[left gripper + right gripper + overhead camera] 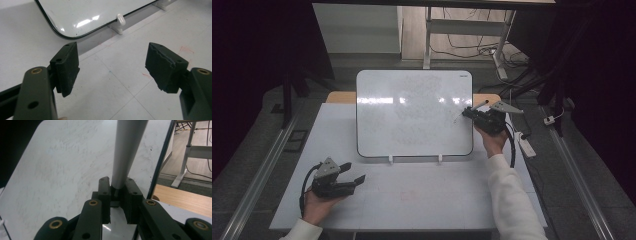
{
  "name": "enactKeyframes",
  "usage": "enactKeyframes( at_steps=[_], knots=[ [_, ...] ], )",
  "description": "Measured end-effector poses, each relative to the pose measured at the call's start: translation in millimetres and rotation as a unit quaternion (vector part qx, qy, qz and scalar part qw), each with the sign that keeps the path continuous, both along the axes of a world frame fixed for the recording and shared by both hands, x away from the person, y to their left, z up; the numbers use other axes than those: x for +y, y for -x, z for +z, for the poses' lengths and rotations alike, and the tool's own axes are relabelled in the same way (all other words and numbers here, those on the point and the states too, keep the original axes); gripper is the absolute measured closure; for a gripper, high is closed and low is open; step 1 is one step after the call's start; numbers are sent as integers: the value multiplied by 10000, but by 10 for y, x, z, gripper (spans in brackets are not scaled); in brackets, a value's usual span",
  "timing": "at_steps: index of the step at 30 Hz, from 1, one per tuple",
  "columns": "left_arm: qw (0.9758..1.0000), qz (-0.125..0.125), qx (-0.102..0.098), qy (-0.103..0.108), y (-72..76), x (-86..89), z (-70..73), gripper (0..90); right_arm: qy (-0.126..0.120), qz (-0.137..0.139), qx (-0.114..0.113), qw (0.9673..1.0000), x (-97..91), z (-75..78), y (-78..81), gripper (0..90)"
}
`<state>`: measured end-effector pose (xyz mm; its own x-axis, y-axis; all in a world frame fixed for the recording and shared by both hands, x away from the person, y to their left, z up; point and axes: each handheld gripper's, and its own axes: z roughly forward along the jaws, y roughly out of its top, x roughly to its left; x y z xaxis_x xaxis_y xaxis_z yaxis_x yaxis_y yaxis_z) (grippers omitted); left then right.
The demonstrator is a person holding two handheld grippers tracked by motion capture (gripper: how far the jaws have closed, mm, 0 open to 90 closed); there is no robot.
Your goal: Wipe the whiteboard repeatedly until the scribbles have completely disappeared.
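Right gripper view: a marker point(126, 152) is clamped between the right gripper point(117, 186) jaws, board point(62, 170) just ahead; pressed askew, it could slip. Left gripper point(112, 65) is held open, empty.

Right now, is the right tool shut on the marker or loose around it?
Shut on it: the right tool has both jaws pressed against the marker, which points at the whiteboard.

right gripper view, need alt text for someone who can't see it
The right claw is shut on a grey marker that points up along a smudged whiteboard. Past the board's right edge are a wooden floor and a white desk leg.
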<state>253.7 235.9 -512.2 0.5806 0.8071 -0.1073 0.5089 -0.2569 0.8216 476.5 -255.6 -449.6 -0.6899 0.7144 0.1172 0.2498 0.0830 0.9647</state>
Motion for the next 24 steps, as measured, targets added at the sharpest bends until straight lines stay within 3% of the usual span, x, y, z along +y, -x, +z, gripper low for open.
enactKeyframes(
  at_steps=[1, 2, 5, 6, 7, 10, 12, 16, 17, 19, 21, 24],
  knots=[
    [10000, 2, 4, 10, -5, 6, -3, 279, -26, 7, 5, 10000, 21, -9, 4, 780],
    [10000, 5, 12, 10, -9, 9, -6, 279, 32, 184, 53, 9998, 89, -42, 27, 780],
    [10000, -5, 25, -10, -18, 4, -12, 279, 396, 655, 47, 9971, 275, -114, 104, 780],
    [10000, -9, 25, -14, -17, 1, -12, 279, 514, 666, 9, 9965, 284, -86, 93, 780],
    [10000, -22, 23, -22, -13, -3, -10, 279, 470, 578, -27, 9972, 261, -62, 73, 780],
    [10000, -12, -12, -5, 6, -3, 2, 279, 89, 88, 1, 9999, 104, 28, -37, 780],
    [10000, 1, -9, 3, -2, 8, -1, 279, 134, 76, -19, 9999, 112, 26, -23, 780],
    [10000, -12, 14, -7, -16, 5, -9, 279, 513, 628, 116, 9966, 257, -108, 134, 780],
    [10000, -25, 16, -6, -15, -1, -10, 279, 550, 651, 105, 9963, 262, -124, 154, 780],
    [10000, -28, 16, -24, -11, -13, -7, 279, 498, 612, 131, 9968, 220, -104, 137, 780],
    [10000, -31, -3, -28, -1, -17, 0, 279, 395, 273, 54, 9988, 151, -38, 88, 780],
    [10000, -2, -12, -5, 0, -7, 3, 279, 357, 274, 95, 9989, 151, -31, 78, 780]
  ],
)
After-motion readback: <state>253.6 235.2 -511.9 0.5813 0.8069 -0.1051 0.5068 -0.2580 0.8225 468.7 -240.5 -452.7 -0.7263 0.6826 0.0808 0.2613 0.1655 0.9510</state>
